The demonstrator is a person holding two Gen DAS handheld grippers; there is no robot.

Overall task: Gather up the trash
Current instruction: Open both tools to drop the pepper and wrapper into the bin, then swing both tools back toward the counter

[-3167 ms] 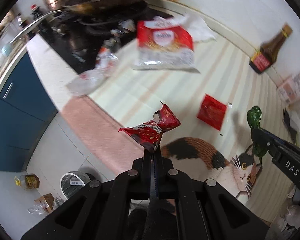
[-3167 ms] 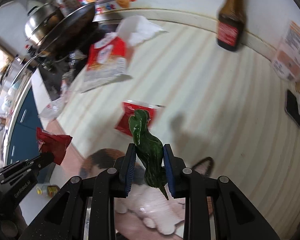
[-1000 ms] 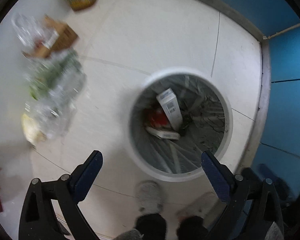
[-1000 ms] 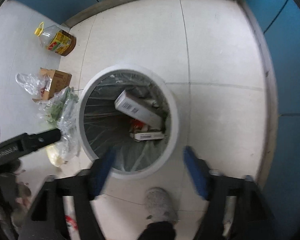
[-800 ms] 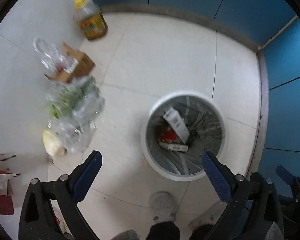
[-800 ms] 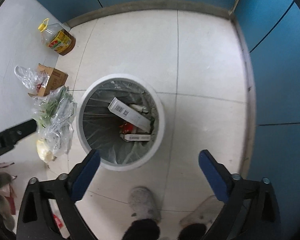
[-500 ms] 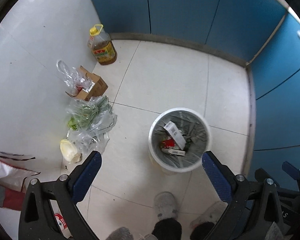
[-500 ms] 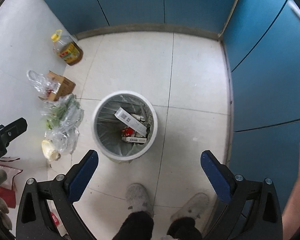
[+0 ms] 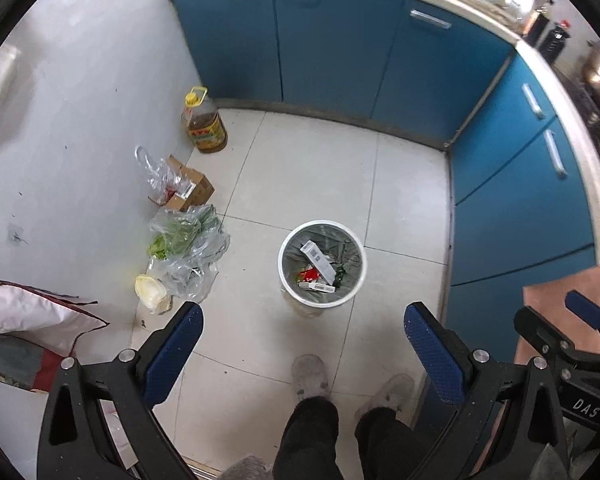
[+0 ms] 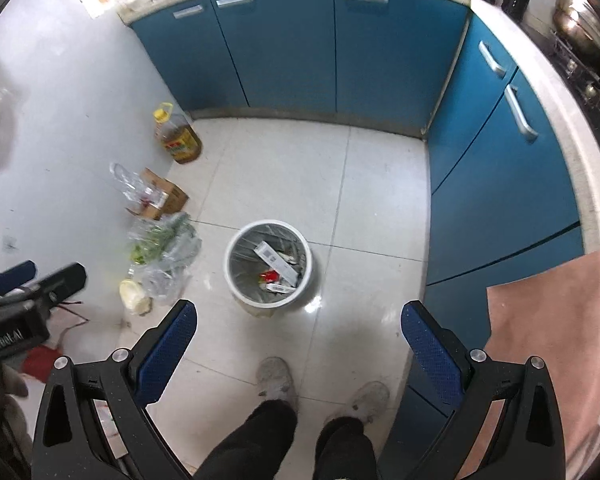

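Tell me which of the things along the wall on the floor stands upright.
The oil bottle with the yellow cap, nearest the blue cabinets. The cardboard box and plastic bags lie slumped.

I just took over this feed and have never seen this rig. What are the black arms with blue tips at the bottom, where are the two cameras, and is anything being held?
There is no robot here: a person carries a two-finger tool in each hand, with a fisheye camera on each looking forward along its fingers. One picture comes from the left gripper, the other from the right gripper. The blue tips are finger pads. Both grippers are wide open and hold nothing. Both views look down at a tiled kitchen floor with the person's shoes at the bottom. A white trash bin stands ahead; inside are a white carton and a red wrapper. Along the wall sit an oil bottle, a cardboard box and a bag of greens.
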